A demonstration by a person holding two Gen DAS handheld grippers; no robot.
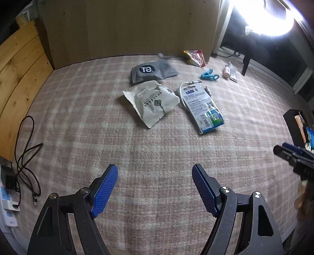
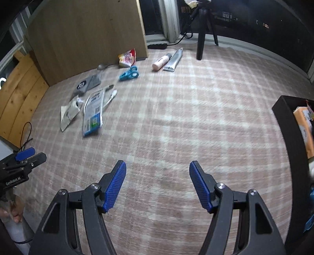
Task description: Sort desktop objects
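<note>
Loose items lie on a pink plaid cloth [image 1: 157, 149]. A crumpled white packet [image 1: 152, 102] lies beside a blue-and-white cable package [image 1: 204, 109] and a grey pouch [image 1: 149, 72]. Farther back lie blue scissors [image 1: 209, 75], a red-yellow snack bag [image 1: 195, 56], a pink bottle [image 1: 226, 71], a silver tube [image 2: 173, 59] and a spoon [image 1: 165, 56]. My left gripper [image 1: 155, 189] is open and empty, well short of the packet. My right gripper [image 2: 158, 183] is open and empty over bare cloth; it also shows in the left wrist view [image 1: 290, 155].
A black box [image 2: 290, 125] holding an orange pack and other items stands at the right. A wooden panel [image 1: 127, 29] rises behind the cloth. A dark cable [image 1: 25, 157] and a power strip [image 1: 7, 204] lie at the left. A bright lamp [image 1: 268, 17] and a tripod leg [image 2: 201, 41] stand at the back.
</note>
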